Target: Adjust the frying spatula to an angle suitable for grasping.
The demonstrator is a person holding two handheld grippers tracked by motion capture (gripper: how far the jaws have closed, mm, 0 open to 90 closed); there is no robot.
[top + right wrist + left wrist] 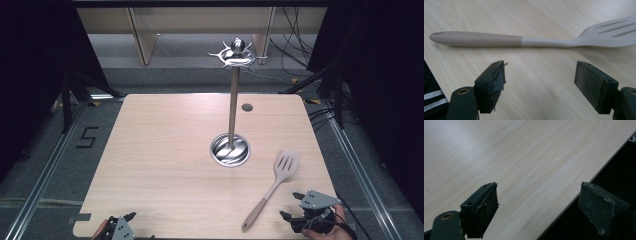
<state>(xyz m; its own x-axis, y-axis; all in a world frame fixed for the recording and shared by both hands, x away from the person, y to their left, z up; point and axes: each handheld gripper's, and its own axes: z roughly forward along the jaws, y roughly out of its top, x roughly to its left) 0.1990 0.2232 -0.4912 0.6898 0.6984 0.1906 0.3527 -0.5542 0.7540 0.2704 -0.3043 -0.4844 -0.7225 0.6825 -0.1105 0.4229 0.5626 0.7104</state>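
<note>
pale wood table point(165, 150) in the high view carries a steel utensil stand point(230, 149) at centre, a slotted spatula point(272, 187) near-right, the left gripper point(120, 225) and right gripper point(295, 207) at the near edge. left gripper view: jaws released over the table's edge. right gripper view: jaws released, apart from the spatula point(524, 40) lying just beyond.

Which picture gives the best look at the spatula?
The right gripper view: the spatula lies close, handle hole and blade slots clear. The high view shows it whole but small, by the right gripper.
</note>
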